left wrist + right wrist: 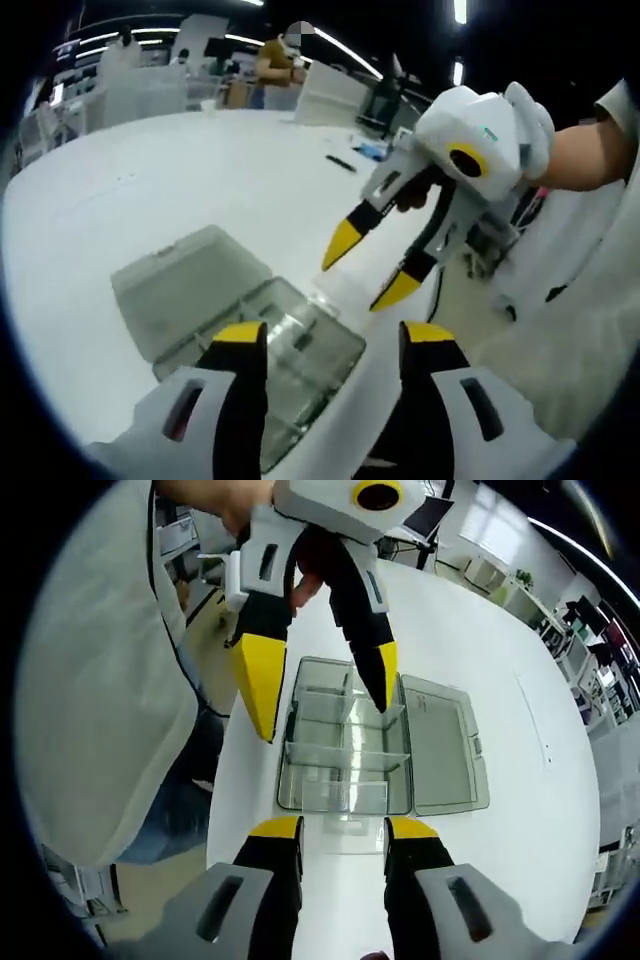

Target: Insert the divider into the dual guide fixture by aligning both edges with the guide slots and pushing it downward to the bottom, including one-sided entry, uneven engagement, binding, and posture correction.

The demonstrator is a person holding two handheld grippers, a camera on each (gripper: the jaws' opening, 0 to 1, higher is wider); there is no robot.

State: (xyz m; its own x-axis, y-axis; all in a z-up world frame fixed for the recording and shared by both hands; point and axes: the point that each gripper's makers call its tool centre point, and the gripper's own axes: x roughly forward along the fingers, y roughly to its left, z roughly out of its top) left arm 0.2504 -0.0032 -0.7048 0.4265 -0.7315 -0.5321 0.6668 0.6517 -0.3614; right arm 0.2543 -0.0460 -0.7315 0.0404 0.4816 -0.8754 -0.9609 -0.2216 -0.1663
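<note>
Since the clear box (345, 750) and its thin dividers (345, 755) look light, stiff and slippery, we would pinch a divider's top edge, left gripper (315, 695) and right gripper (340, 830) both spread wide, holding nothing.

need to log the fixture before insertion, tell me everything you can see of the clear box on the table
The clear box is a see-through plastic organiser lying flat near the edge of the white table. Its hinged lid is swung fully open and rests flat beside it. Thin clear dividers already split the inside into compartments. Both grippers, left and right, hover with open jaws; neither clearly touches it.
</note>
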